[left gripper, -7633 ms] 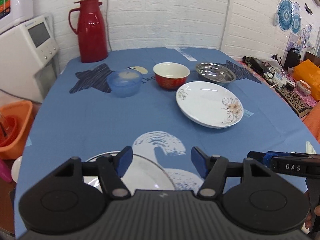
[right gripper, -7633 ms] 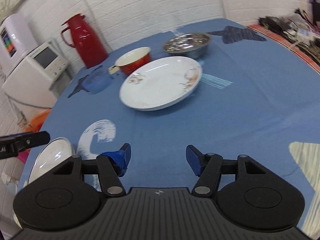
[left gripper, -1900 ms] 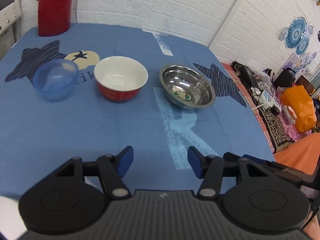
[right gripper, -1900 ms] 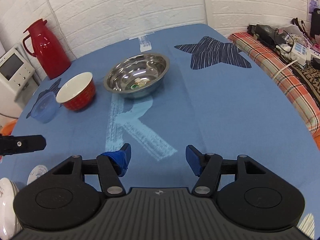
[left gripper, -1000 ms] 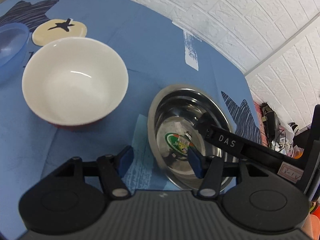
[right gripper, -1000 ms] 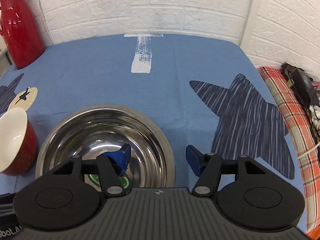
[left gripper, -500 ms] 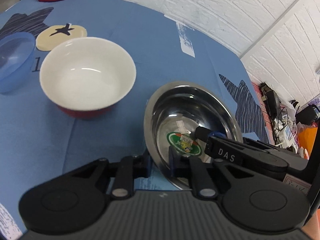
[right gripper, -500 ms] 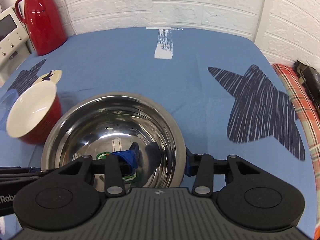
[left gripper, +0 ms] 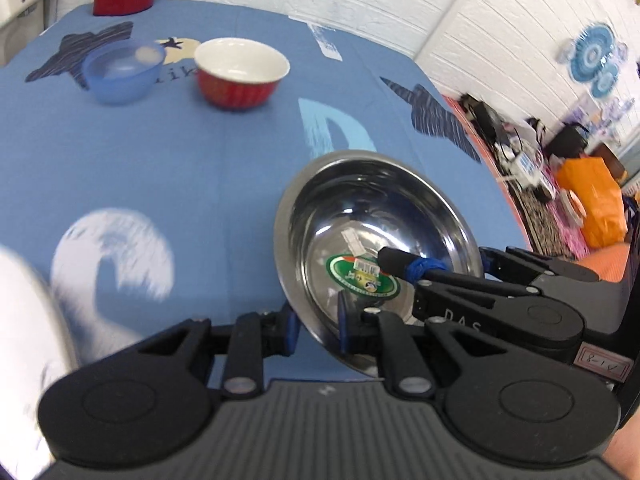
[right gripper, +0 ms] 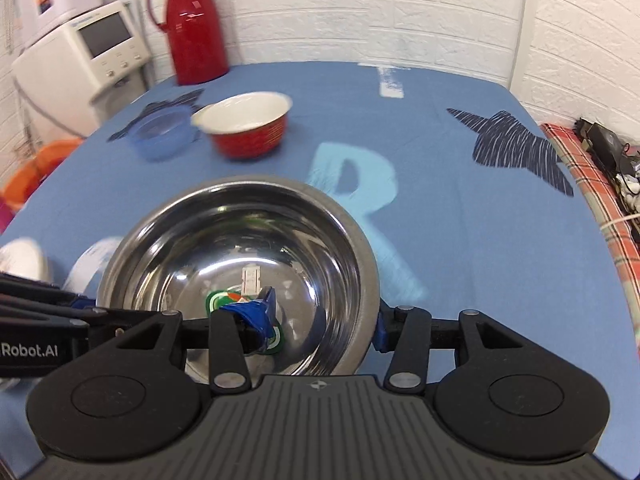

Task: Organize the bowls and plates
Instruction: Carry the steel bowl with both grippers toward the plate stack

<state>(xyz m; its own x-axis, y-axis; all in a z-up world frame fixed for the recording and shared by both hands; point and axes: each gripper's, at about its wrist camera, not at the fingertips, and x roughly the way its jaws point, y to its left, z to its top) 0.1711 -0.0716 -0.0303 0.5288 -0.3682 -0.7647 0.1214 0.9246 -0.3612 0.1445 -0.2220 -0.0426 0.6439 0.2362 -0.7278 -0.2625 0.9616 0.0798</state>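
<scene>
both grippers are clamped on the steel bowl point(right gripper: 240, 264), one per side of the rim. left gripper point(left gripper: 316, 326) pinches the near-left rim, one pad outside, one inside. right gripper point(right gripper: 320, 320) straddles the right wall, taped finger inside by the green sticker point(left gripper: 362, 274), other finger outside the rim. bowl sits over the near half of the tabletop point(right gripper: 460, 216), tilted in the left view; can't tell if it's fully clear of the cloth.

beyond it, toward the far-left part of the tabletop: red bowl point(right gripper: 248, 126) and blue plastic bowl point(right gripper: 162, 136), just beside each other. white plate point(left gripper: 28, 320) blurs in at the near-left edge. red thermos point(right gripper: 194, 24) at the far edge.

risks: thin slick rim, two independent pinches. if the hands drift apart or rotate unevenly, the bowl twists out of one grip and drops. frames are motion-blurred, so it's likely moving fast, which makes that worse. a swing could also clip the white plate.

vs 1.0 s ago: both grippers were apart around the rim, bowl flat on the cloth near the red bowl. now both are clamped and the bowl is nearer, well apart from the red bowl.
</scene>
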